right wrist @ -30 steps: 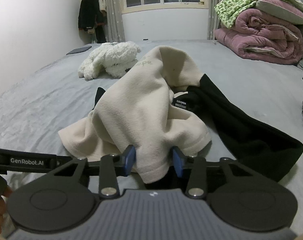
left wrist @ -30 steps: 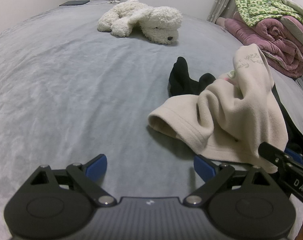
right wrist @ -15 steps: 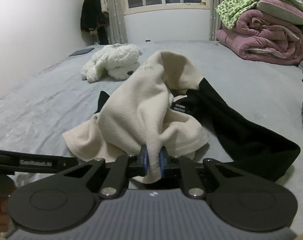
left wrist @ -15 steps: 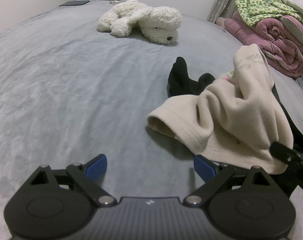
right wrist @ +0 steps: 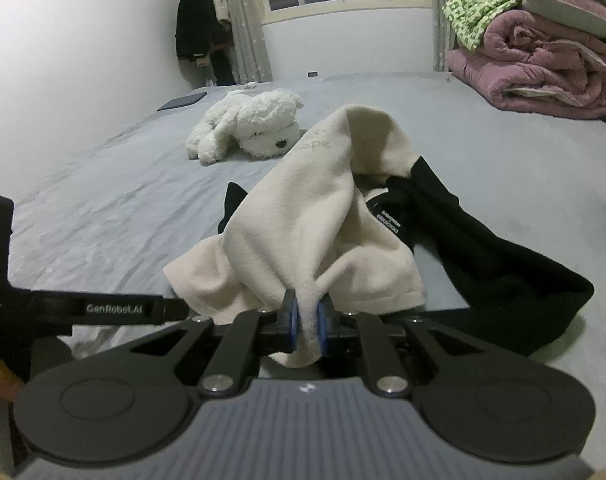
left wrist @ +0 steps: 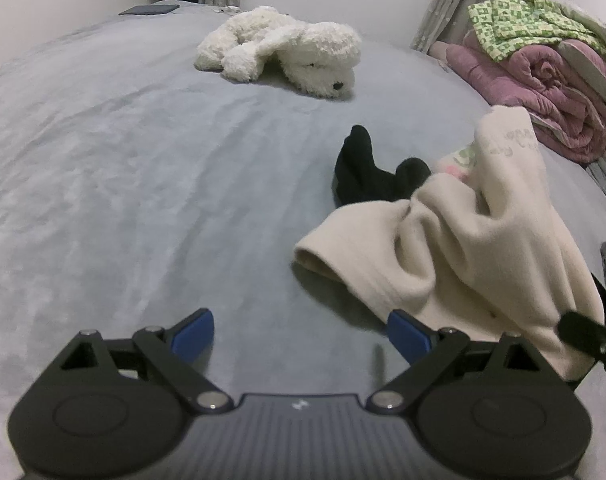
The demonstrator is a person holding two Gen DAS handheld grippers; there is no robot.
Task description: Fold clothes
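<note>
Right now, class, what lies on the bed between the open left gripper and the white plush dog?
In the left wrist view, only bare grey bedsheet stretches from the left gripper to the white plush dog; the cream fleece garment lies off to the right.

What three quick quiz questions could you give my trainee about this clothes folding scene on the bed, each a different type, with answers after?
1. True or false: the left gripper is open and holds nothing.
2. Which item is the right gripper shut on? A) black garment B) cream fleece garment C) white plush dog
3. Fill in: on the grey bed, the green patterned cloth lies on top of the folded ____ quilt.

Key: 1 true; 2 B; 3 pink.
</note>
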